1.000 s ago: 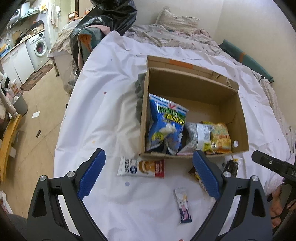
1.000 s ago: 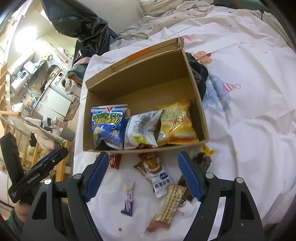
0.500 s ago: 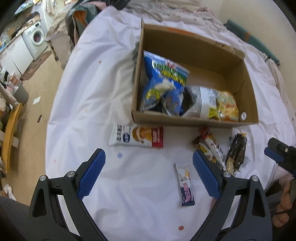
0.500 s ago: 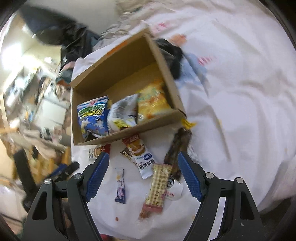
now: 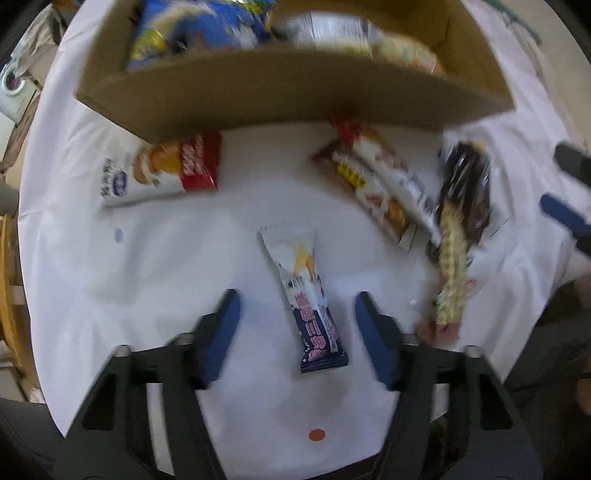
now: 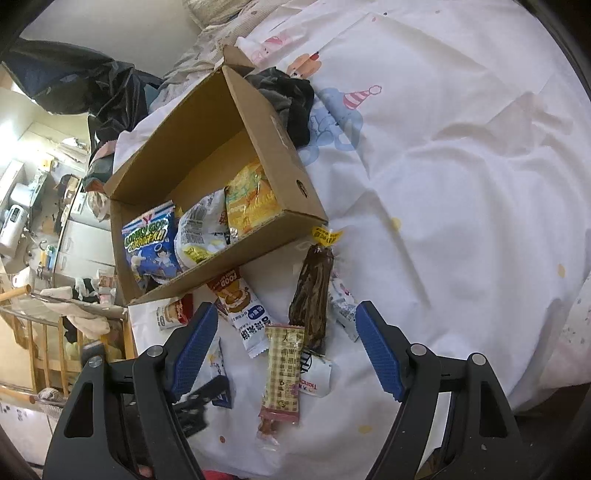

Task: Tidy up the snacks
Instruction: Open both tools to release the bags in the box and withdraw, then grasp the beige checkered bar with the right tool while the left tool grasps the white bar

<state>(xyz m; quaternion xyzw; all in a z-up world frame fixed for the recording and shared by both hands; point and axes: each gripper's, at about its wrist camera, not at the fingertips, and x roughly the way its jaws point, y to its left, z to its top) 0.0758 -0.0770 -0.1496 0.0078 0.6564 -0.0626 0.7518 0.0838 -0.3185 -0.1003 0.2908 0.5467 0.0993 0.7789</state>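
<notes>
White bedsheet [image 6: 461,184] with cartoon prints, spread over everything. Left of the sheet: black plastic bag [image 6: 74,85], wooden railing [image 6: 40,332], cluttered white cabinets [image 6: 77,240]. Beyond it, a pale wall [image 6: 110,29]. Daylit.

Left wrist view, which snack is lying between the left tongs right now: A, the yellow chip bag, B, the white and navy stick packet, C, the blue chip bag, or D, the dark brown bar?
B: the white and navy stick packet lies on the white sheet between the pads of the left tongs, which have just been closing but do not yet touch it.
</notes>
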